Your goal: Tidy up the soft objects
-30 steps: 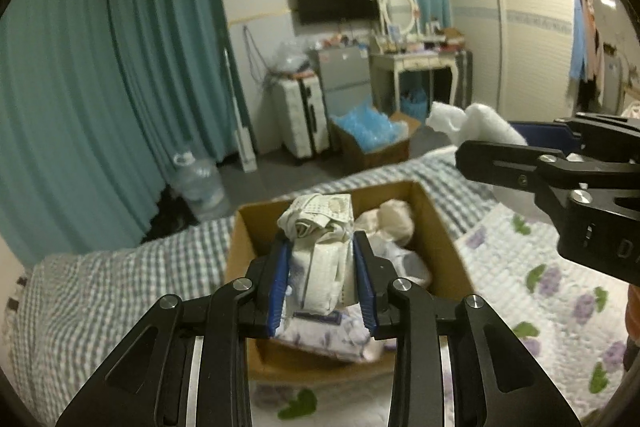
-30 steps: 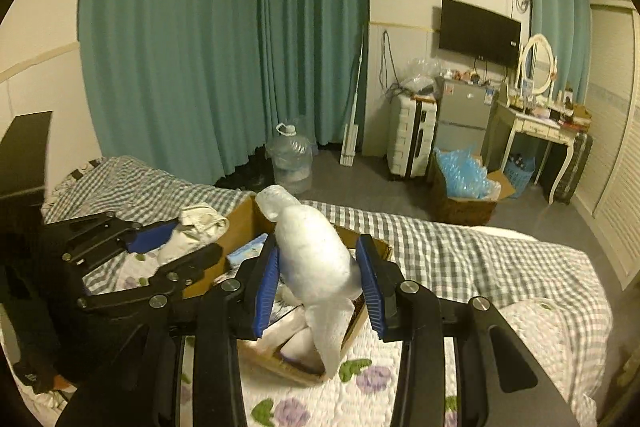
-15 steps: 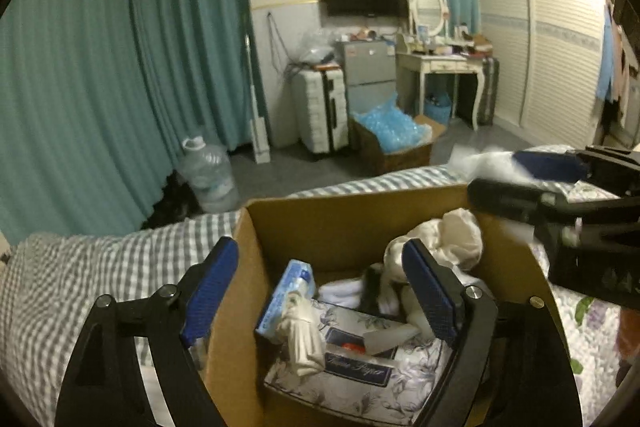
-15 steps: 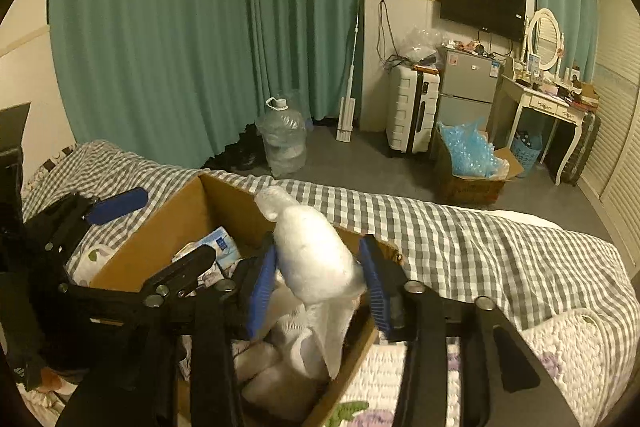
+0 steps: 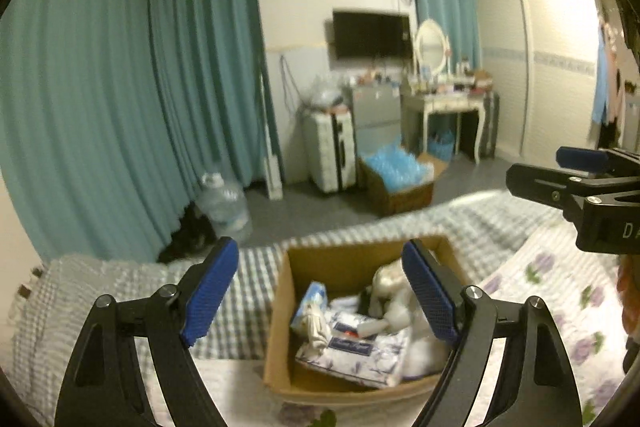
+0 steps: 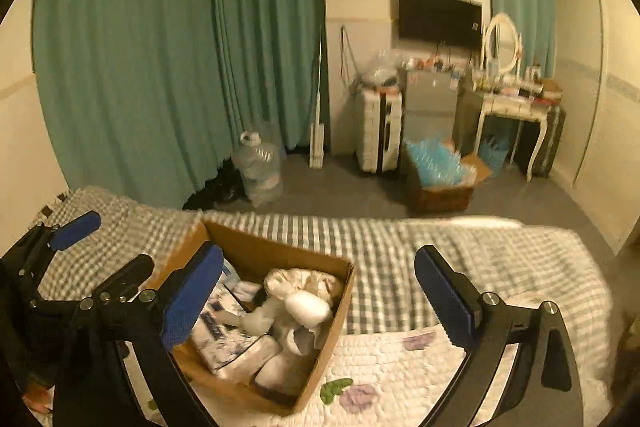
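Observation:
An open cardboard box [image 5: 280,311] sits on the bed, holding a floral tissue pack [image 5: 354,351], a cream cloth [image 5: 386,277] and a small blue-white pack [image 5: 310,301]. My left gripper [image 5: 320,291] hangs open above the box's near side, with nothing between its blue pads. In the right wrist view a white soft bundle [image 6: 306,307] lies inside the box [image 6: 342,301]. My right gripper [image 6: 318,301] is over the box's right edge; its jaws are opening and nothing is between them. The two grippers are side by side: the left gripper [image 6: 102,251] and the right gripper [image 5: 560,171] each show in the other's view.
The bed has a grey checked sheet [image 6: 400,251] and a floral quilt [image 5: 560,307] nearer me. Beyond the bed on the floor stand a water jug [image 6: 258,167], a box of blue plastic [image 6: 440,175], a suitcase [image 6: 378,131] and a dressing table [image 6: 508,107].
The left gripper let go of its rolled printed cloth and the right of its white bundle; both now lie in the box. Both grippers opened wide and drew back from the box.

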Action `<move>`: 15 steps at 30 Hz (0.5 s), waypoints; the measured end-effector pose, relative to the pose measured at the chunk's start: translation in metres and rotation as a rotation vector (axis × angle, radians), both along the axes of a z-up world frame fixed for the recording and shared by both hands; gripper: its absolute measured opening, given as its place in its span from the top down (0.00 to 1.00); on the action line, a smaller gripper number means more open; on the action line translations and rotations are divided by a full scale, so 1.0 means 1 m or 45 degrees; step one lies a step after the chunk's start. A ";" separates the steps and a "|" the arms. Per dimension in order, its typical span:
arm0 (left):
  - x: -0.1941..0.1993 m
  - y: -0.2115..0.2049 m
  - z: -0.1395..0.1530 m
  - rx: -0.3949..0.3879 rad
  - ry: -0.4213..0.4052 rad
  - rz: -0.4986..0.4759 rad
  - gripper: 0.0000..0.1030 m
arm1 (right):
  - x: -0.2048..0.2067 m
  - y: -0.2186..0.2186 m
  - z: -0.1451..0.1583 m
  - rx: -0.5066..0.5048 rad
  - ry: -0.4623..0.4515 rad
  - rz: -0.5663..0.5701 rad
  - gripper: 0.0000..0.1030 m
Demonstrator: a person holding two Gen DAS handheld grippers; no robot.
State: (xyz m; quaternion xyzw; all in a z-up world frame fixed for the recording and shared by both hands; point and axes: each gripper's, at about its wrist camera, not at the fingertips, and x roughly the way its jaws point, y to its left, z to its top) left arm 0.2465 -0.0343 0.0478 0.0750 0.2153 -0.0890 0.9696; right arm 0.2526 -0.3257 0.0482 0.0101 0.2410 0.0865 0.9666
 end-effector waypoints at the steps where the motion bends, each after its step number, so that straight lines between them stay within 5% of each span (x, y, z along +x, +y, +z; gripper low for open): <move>1: -0.009 0.001 0.010 -0.007 -0.022 -0.004 0.17 | -0.013 -0.001 0.014 -0.010 -0.031 -0.005 0.06; 4: -0.049 0.007 0.052 -0.012 -0.130 -0.013 0.17 | -0.063 -0.003 0.061 -0.037 -0.143 -0.023 0.06; 7: -0.096 0.016 0.092 -0.022 -0.261 -0.021 0.03 | -0.107 0.001 0.097 -0.055 -0.243 -0.034 0.02; 15: -0.187 0.050 0.139 -0.114 -0.471 0.023 0.03 | -0.199 0.019 0.128 -0.060 -0.377 -0.027 0.01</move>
